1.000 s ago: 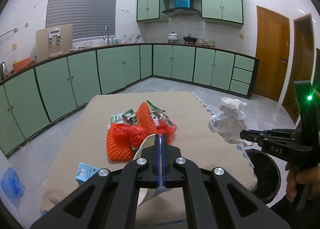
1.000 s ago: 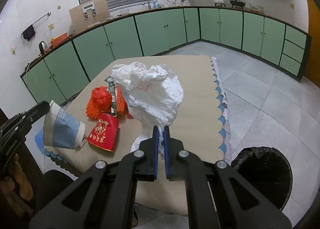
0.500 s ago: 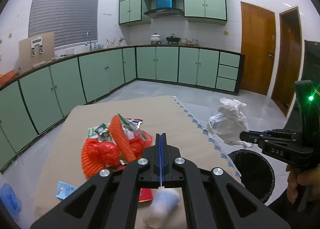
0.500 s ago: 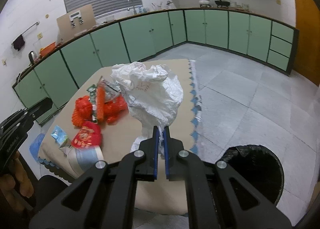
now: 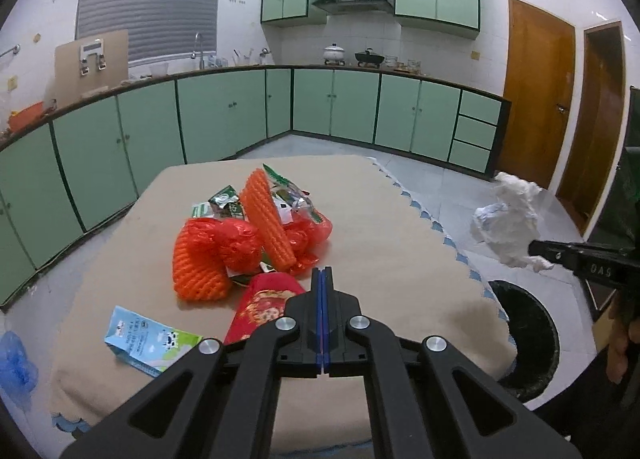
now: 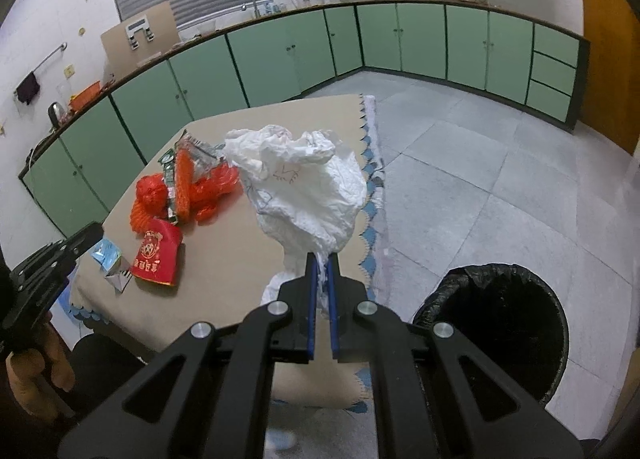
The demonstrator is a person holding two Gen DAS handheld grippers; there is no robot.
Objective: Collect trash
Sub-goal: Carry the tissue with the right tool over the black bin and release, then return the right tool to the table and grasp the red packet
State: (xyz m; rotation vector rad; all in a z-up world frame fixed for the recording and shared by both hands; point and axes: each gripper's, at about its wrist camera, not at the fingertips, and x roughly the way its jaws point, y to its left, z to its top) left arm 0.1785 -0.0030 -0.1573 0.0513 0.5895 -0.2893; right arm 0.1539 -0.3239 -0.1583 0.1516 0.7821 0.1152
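Note:
My right gripper [image 6: 322,263] is shut on a crumpled white plastic bag [image 6: 308,187] and holds it in the air over the table's right edge; the bag also shows in the left wrist view [image 5: 507,225]. A black-lined trash bin [image 6: 496,323] stands on the floor to the right, also in the left wrist view [image 5: 528,335]. My left gripper [image 5: 322,273] is shut and empty above the table's near side. On the table lie orange foam nets [image 5: 200,263], a red packet [image 5: 264,307], a blue-and-white carton [image 5: 150,341] and green wrappers [image 5: 224,205].
The table [image 5: 380,227] has a beige cloth with a blue scalloped edge. Green kitchen cabinets [image 5: 224,115] run along the walls. A blue bag [image 5: 16,363] lies on the floor at left. Wooden doors [image 5: 536,99] stand at right.
The cup that my left gripper held has left it and is out of sight; the gripper is shut and empty. The right gripper has swung the white bag to the right, toward the bin.

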